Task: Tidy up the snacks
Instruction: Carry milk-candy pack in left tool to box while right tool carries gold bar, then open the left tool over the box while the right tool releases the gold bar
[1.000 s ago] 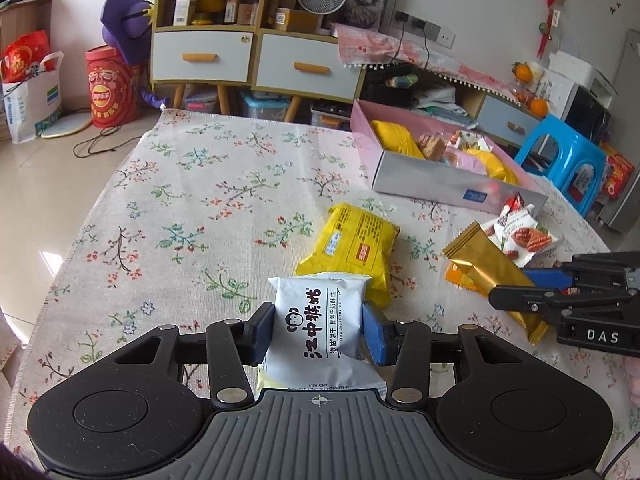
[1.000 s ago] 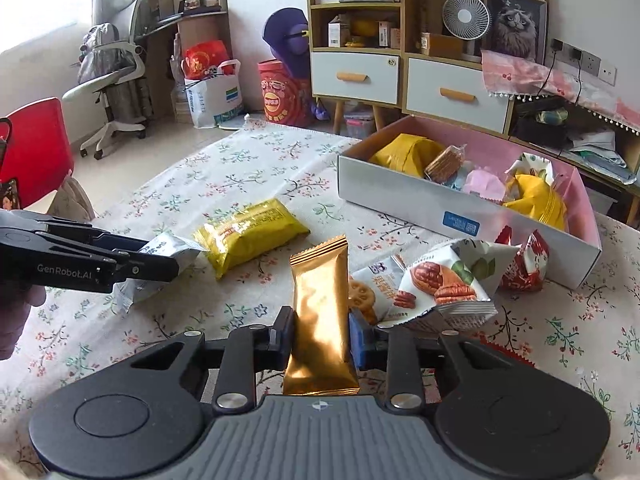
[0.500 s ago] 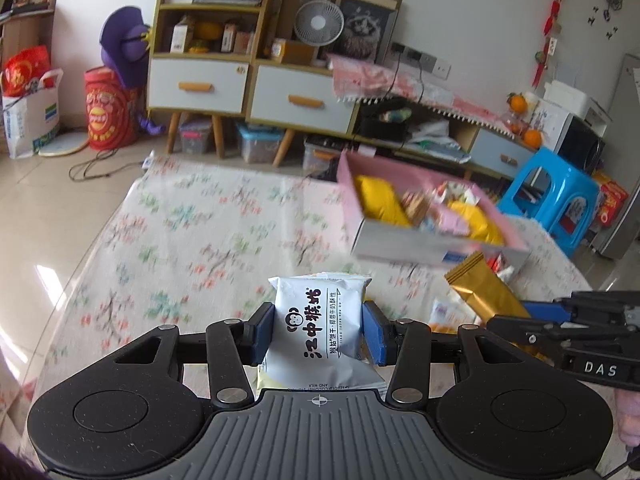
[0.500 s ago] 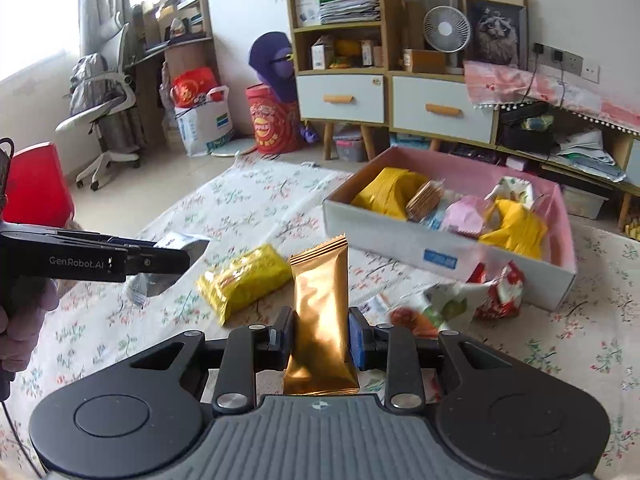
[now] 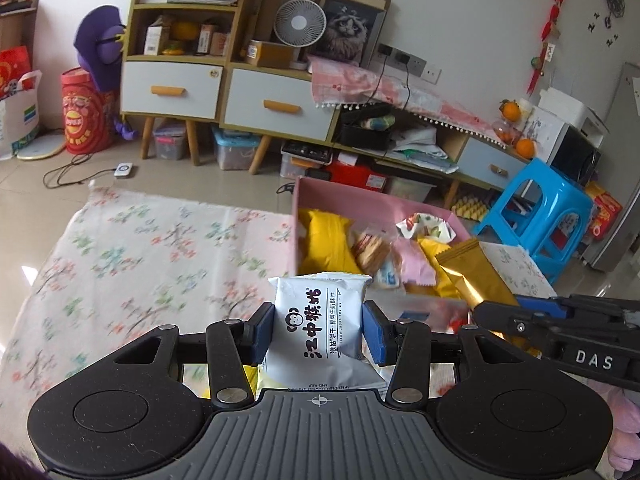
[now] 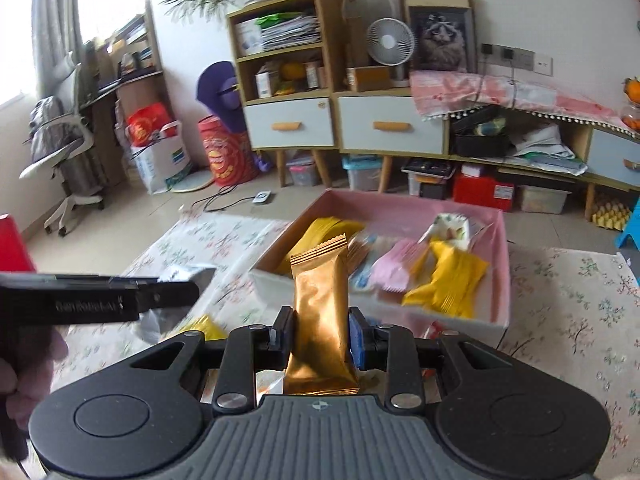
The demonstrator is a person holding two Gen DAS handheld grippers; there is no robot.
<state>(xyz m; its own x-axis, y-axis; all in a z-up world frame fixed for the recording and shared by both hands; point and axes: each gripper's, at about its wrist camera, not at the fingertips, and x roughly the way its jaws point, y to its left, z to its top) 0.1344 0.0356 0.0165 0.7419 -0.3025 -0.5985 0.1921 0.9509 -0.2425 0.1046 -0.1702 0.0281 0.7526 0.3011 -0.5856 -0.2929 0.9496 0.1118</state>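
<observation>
The left gripper (image 5: 318,330) clamps a white biscuit packet (image 5: 320,320) upright between its blue pads. The right gripper (image 6: 320,334) pinches a gold wrapper (image 6: 320,316). Both packets hang above the floral tablecloth (image 5: 132,256), near the pink box (image 6: 505,264) of snacks at the table's far edge.

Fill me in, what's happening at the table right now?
A person holds a gripper in each hand. The left gripper is shut on a white biscuit packet; the right gripper is shut on a gold foil snack bar. Both are held above the floral tablecloth, in front of the pink box, which already holds yellow and pink packets. Neither snack is in the box yet.
</observation>
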